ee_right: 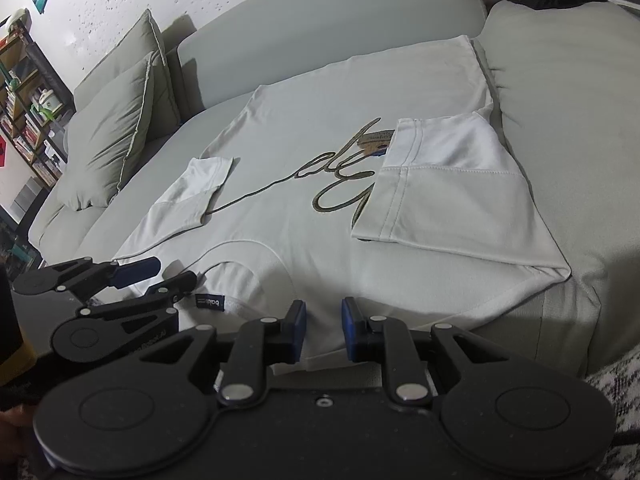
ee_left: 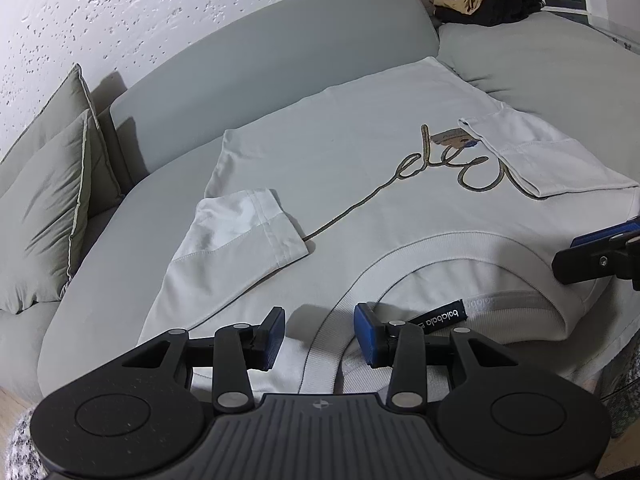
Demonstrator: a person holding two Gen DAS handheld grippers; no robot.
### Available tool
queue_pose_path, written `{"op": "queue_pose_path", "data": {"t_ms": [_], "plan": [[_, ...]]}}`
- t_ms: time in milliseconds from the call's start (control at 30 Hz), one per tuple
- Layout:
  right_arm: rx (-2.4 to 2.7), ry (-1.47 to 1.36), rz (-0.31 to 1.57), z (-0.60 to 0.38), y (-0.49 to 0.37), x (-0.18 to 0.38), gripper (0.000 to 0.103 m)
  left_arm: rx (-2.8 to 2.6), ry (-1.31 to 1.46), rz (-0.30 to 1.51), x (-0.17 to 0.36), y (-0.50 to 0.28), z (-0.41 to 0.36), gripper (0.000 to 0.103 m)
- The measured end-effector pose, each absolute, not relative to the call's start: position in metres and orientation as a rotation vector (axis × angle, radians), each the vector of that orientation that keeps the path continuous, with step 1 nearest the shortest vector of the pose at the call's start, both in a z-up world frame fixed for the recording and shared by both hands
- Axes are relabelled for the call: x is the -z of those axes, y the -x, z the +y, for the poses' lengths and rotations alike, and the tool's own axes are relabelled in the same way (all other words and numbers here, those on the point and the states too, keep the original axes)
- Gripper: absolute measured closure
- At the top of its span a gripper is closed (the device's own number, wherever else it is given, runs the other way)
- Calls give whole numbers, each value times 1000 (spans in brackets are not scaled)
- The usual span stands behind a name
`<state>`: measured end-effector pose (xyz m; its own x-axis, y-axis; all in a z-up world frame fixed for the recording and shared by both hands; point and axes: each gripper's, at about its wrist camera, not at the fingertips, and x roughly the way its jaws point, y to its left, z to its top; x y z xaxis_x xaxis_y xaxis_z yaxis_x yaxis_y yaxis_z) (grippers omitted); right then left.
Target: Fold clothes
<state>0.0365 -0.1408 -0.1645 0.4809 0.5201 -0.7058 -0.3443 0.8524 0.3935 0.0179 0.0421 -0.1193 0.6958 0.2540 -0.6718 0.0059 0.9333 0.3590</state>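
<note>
Two grippers we see released at the white t-shirt [ee_left: 360, 184] collar [ee_left: 320, 352] edge: left gripper [ee_left: 320, 336] straddling the collar, right gripper [ee_right: 324, 328] beside it (sleeves folded in ahead).

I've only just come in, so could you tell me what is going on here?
A person is folding a white T-shirt spread on a grey sofa. Both sleeves are already folded inward. The left hand-held gripper and right hand-held gripper sit open at the collar end, gripping nothing.
</note>
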Motion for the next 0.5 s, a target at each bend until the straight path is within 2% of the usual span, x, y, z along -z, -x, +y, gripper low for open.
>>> {"op": "queue_pose_path", "data": {"t_ms": [300, 433, 500], "plan": [[-535, -212, 944, -140, -36, 165, 84, -133, -359, 806, 119, -17, 41, 65], [-521, -205, 958, -140, -30, 161, 83, -91, -326, 864, 112, -10, 43, 77], [-523, -171, 971, -138, -23, 157, 73, -47, -241, 904, 106, -6, 53, 75]]}}
